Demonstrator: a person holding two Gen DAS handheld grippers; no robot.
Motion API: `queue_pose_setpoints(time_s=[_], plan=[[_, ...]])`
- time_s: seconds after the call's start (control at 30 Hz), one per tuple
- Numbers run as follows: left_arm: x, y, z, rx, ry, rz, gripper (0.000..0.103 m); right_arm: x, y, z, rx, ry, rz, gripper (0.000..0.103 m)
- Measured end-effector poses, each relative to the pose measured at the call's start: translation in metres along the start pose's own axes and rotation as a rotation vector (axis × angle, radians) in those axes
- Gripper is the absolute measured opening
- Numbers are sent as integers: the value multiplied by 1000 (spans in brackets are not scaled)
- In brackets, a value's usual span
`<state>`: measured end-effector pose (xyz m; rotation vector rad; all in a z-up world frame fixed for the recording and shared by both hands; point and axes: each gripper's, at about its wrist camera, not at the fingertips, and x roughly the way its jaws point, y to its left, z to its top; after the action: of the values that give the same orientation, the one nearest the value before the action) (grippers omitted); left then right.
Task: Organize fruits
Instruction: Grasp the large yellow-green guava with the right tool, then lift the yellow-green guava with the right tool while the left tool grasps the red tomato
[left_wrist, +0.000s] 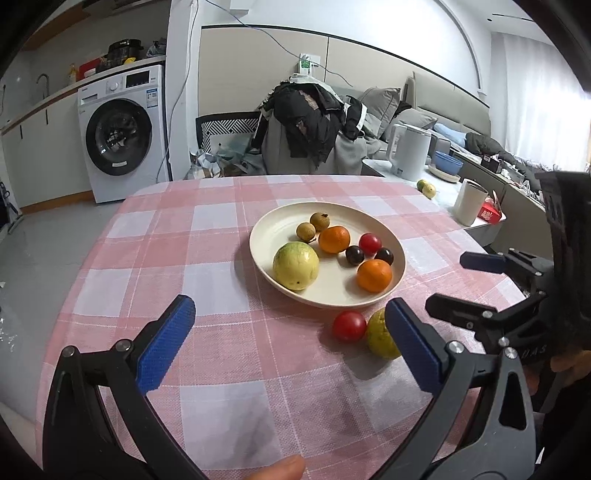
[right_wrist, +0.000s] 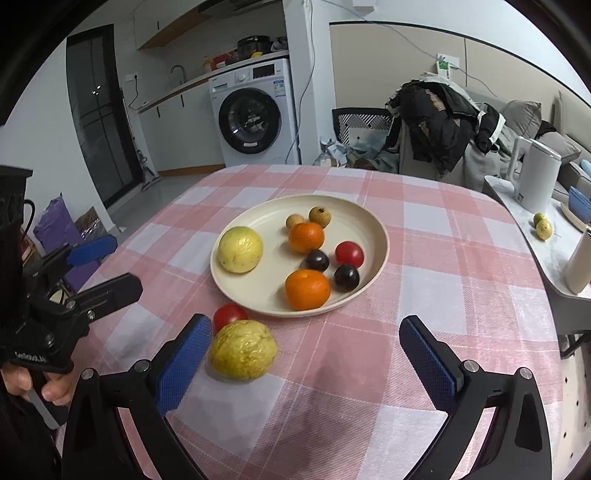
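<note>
A cream plate (left_wrist: 266, 225) (right_wrist: 365, 218) on the pink checked tablecloth holds a yellow guava (left_wrist: 295, 265) (right_wrist: 240, 249), two oranges (left_wrist: 373, 275) (right_wrist: 307, 288), a red tomato (right_wrist: 349, 253), two dark plums and two small brown fruits. In front of the plate on the cloth lie a second yellow guava (right_wrist: 243, 349) (left_wrist: 378, 338) and a red tomato (left_wrist: 349, 325) (right_wrist: 229, 314). My left gripper (left_wrist: 291, 325) stands open over bare cloth. My right gripper (right_wrist: 306, 341) is open too, its left pad (right_wrist: 184, 362) close beside the loose guava, not pressing it.
A side table (right_wrist: 554, 254) at the right carries a white kettle (right_wrist: 533, 177), a cup, blue bowls and two small fruits (right_wrist: 543, 226). Behind the table stand a chair piled with dark clothes (left_wrist: 314, 114), a sofa and a washing machine (left_wrist: 122, 136).
</note>
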<state>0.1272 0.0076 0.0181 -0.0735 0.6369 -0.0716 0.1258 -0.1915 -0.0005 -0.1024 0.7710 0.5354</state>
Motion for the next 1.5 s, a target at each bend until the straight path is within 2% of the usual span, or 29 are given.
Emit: queue_pose_setpoints(time_s=[0.2,0.43,0.5,0.53,0.63,0.9,1.07,1.2,1.37,1.5], plan=[[5,0,0,-4,12,3,102,15,4,-7,31,53,69,103],[9,4,0,-20,24,-6,102,29,18,-17,6,95,82,100],[11,5,0,-21,25,0,102,30,20,-19,-9,99,84,88],[11,5,0,-21,26,2,102,31,22,-20,-17,109,98,84],[13,6,-1,-24,29,3,102,33,28,-22,-38,120,108,82],[18,7,-3,-21,41,6,102,40,34,-24,-29,146,161,67],[22,6,-5,-21,51,4,102,45,38,-25,-40,156,149,60],[23,6,-5,-21,52,4,102,45,37,-26,-35,152,140,55],[27,7,-7,-18,59,5,102,43,36,-26,-35,142,130,53],[29,10,-8,-30,66,5,102,25,30,-18,-18,77,151,53]])
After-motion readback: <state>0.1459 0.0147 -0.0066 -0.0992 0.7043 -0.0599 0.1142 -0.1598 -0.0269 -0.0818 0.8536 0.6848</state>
